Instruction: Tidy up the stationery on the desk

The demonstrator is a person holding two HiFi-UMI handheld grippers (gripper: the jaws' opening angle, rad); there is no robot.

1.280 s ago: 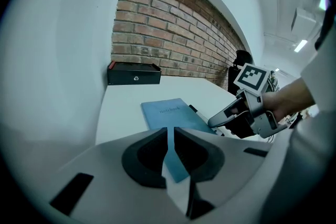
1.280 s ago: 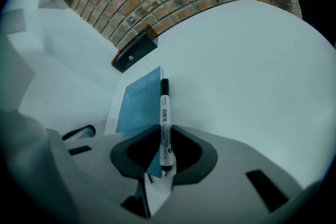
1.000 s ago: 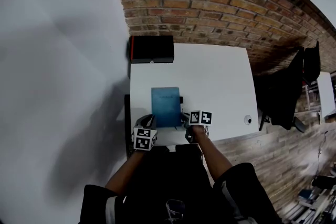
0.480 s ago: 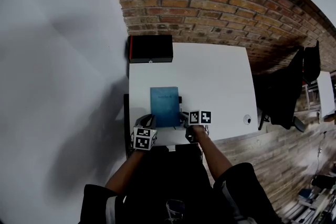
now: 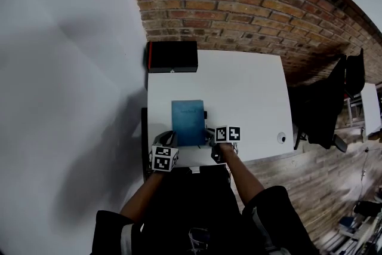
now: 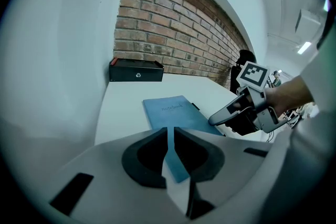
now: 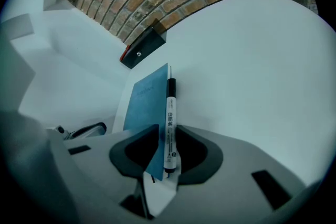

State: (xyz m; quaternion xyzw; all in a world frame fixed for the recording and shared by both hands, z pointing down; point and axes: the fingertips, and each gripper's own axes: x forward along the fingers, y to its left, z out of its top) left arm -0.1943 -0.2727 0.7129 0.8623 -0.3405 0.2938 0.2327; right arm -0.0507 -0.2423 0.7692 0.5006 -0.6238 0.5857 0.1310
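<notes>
A blue notebook (image 5: 188, 122) lies on the white desk (image 5: 250, 92) near its front edge. A white pen (image 7: 169, 113) with a black cap runs along the notebook's right edge. My left gripper (image 6: 170, 136) is at the notebook's near left corner, jaws almost touching, with the blue cover (image 6: 173, 113) between them. My right gripper (image 7: 167, 141) is at the near right corner, shut on the pen's near end, and the notebook's edge also reaches in between its jaws. In the head view both grippers (image 5: 169, 139) (image 5: 211, 135) flank the notebook's near end.
A black box with a red edge (image 5: 173, 57) stands at the desk's back left, against the brick wall (image 5: 239, 3). A small round fitting (image 5: 281, 137) sits near the desk's front right corner. A dark chair (image 5: 325, 104) stands to the right of the desk.
</notes>
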